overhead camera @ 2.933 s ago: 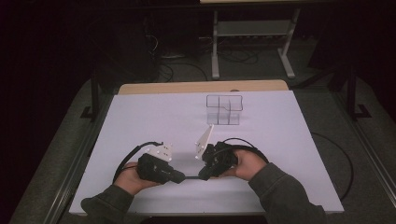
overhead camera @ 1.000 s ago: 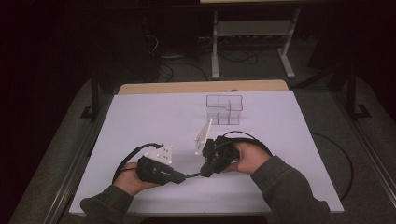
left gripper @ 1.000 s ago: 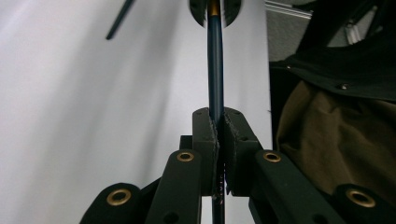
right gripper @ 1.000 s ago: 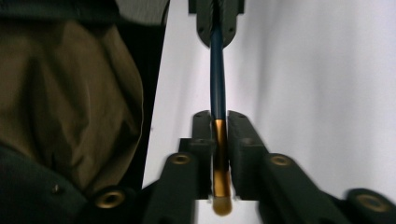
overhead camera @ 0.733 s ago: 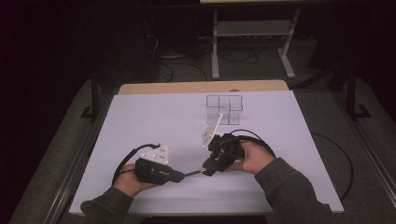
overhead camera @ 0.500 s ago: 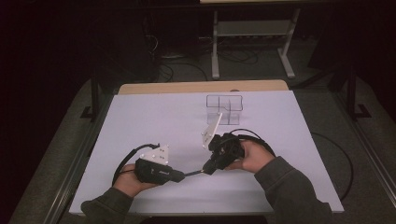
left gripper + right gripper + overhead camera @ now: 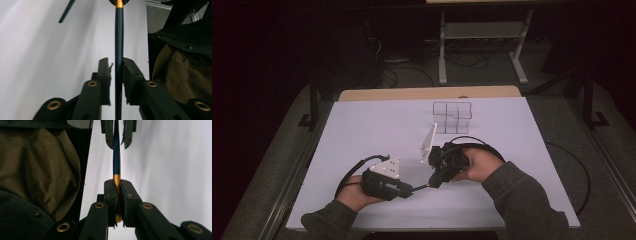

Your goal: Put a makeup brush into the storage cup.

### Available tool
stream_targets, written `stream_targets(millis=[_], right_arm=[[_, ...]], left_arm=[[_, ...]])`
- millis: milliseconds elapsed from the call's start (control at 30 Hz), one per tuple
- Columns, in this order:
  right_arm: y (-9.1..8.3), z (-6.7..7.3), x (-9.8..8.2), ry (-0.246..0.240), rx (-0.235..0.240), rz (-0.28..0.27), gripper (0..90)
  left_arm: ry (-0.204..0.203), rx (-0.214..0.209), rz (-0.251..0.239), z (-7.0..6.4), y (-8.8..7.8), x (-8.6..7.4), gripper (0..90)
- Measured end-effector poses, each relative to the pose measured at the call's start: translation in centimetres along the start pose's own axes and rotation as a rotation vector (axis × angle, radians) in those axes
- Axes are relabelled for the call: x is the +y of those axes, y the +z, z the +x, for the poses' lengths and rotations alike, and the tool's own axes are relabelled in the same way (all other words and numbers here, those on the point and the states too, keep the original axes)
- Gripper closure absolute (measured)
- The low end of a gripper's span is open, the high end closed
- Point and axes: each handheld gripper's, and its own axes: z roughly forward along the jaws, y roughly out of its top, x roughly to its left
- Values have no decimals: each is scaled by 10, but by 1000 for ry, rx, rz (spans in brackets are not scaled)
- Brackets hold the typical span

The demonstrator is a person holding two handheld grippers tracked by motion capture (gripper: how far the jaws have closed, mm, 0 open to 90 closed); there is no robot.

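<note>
Shifted slightly up the desk [image 7: 362,125], the right claw [image 7: 117,185] clamps the slim blue pen's [image 7: 119,45] gold end while the left claw [image 7: 116,65], loosening, brackets its barrel; a straight, steady pull should part them.

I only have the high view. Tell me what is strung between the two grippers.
Observer: A thin pen, with a dark blue shaft and a gold band.
Operator: Report the right gripper's hold.
Observer: The right gripper is shut on the pen at the gold band.
Operator: Now the left.
Observer: The left gripper has the blue shaft between its jaws, which have just been opening. A sliver of gap shows beside one pad.
</note>
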Motion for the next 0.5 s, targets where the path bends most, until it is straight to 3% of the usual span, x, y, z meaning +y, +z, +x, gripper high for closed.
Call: stream_targets(millis=[67,200,300,500], right_arm=[[-2,1,3,-1,-9,-3,832],[-5,1,1,19,-5,-37,818],[-8,-3,-5,58,-2,-118,705],[-9,-8,-22,119,-10,-223,643]], left_arm=[[0,-4,-1,-1,0,0,830],[-5,8,-27,-2,-2,-2,836],[-20,18,-60,-1,-4,-7,837],[-50,44,-127,1,-6,-16,837]])
